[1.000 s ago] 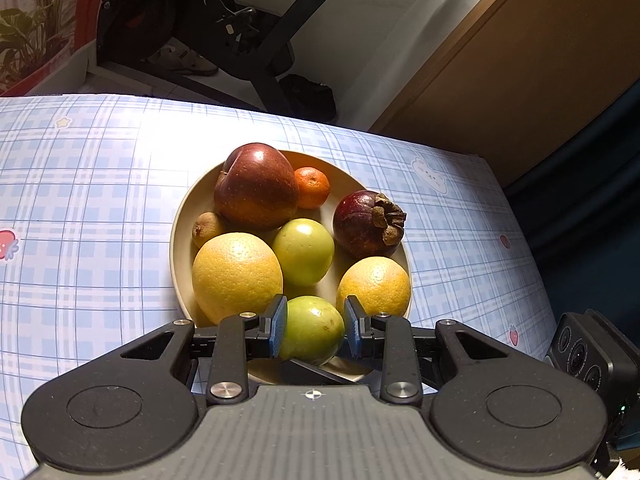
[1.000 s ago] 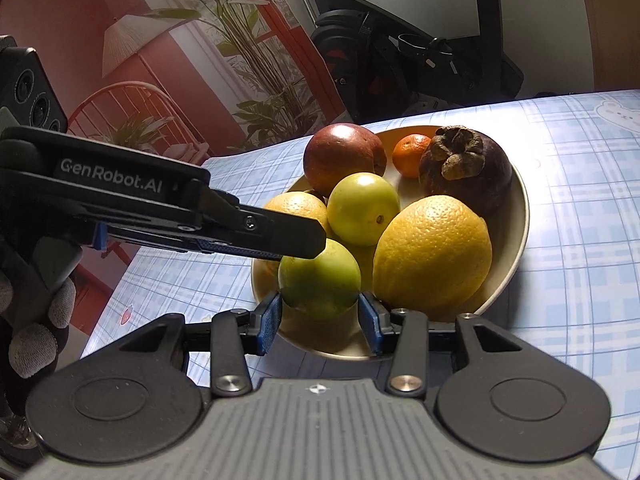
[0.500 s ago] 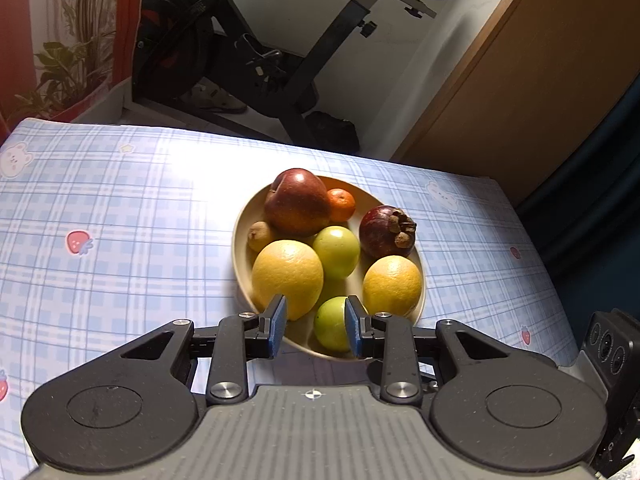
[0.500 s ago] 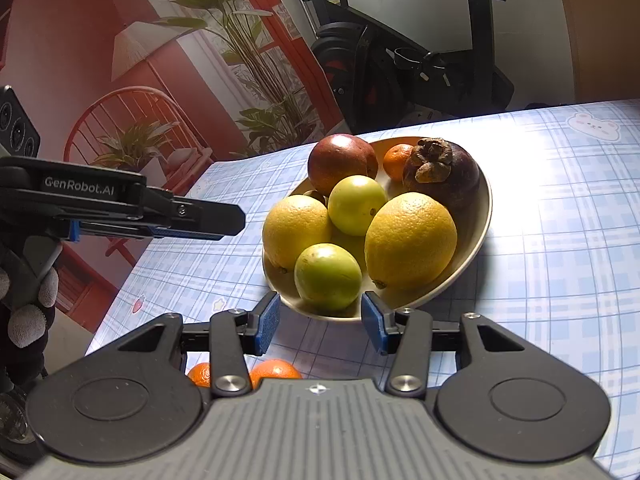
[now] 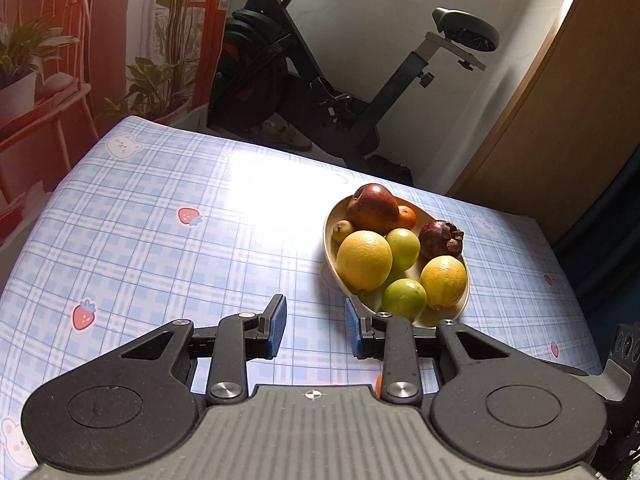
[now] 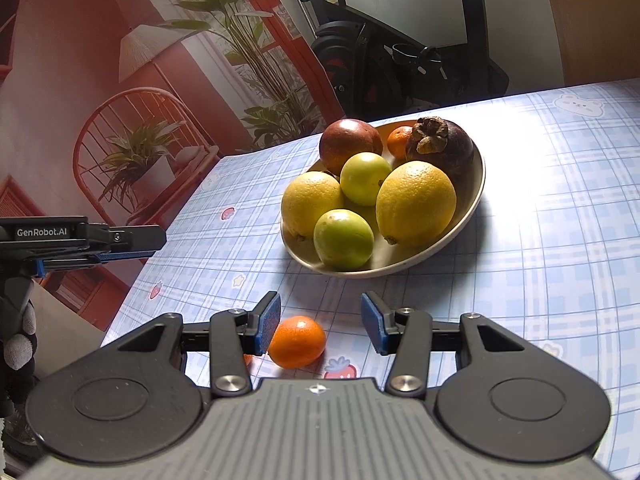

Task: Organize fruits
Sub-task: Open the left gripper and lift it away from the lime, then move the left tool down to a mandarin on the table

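- The table (image 5: 160,240), under a blue checked cloth with strawberries and bears, carries everything; an exercise bike (image 5: 304,80) stands past its far edge.
- The bowl (image 6: 476,184), shallow and beige, sits on the cloth toward the far edge, nearer the right-hand side in my left camera, well apart from both my claws.
- Inside it, two big yellow citrus fruits: one (image 6: 416,202) at the bowl's near right, the other (image 6: 310,202) at its near left.
- A red apple (image 6: 350,144) and a dark mangosteen (image 6: 440,146) sit at the far side, a small orange (image 6: 400,140) wedged between them.
- Two green fruits: one (image 6: 344,238) at the near rim, one (image 6: 365,178) in the middle, touching both citrus.
- A small brownish fruit (image 5: 343,230) lies against the bowl's left wall, seen only from my left camera.
- A loose mandarin (image 6: 297,341) lies on the cloth near the table's near edge, outside the bowl.
- My right claw (image 6: 320,322) hovers over that mandarin, jaws apart; the fruit is beside the left pad, not pinched.
- My left claw (image 5: 315,330) hangs over bare cloth, jaws apart, nothing between them.
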### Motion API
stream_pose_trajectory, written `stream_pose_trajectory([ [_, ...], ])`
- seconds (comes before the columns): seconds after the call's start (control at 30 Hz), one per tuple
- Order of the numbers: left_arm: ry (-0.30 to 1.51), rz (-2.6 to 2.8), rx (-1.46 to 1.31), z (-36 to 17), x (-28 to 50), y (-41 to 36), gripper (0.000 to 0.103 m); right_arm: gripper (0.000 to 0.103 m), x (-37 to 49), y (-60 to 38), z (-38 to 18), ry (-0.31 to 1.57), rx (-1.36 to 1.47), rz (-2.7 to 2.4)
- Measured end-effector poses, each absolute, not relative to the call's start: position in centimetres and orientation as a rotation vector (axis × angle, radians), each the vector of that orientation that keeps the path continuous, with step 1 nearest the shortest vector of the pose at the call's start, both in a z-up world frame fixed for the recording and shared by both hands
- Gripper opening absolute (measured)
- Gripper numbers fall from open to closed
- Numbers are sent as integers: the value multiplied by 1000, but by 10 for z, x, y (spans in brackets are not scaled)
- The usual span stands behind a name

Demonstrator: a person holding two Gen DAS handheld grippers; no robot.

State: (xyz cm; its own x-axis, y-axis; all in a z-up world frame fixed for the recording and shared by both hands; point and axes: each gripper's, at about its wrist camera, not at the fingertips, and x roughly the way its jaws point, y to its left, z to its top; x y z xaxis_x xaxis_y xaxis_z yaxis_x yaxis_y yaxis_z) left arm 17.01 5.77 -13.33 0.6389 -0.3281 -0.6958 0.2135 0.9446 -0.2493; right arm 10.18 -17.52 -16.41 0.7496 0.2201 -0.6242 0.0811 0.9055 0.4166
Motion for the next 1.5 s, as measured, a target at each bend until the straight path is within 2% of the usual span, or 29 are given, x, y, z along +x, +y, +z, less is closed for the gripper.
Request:
stream_pose_trajectory([
  [0.63,834,-329,-86,-149,140,47,34,49,94,-162,-163,772,297,82],
  [1.13,853,-370,-55,-152,121,33,34,49,83,-123,-165,932,29,226],
  [1.5,858,-386,-53,-154,112,33,34,51,78,-110,-180,998,2,278],
])
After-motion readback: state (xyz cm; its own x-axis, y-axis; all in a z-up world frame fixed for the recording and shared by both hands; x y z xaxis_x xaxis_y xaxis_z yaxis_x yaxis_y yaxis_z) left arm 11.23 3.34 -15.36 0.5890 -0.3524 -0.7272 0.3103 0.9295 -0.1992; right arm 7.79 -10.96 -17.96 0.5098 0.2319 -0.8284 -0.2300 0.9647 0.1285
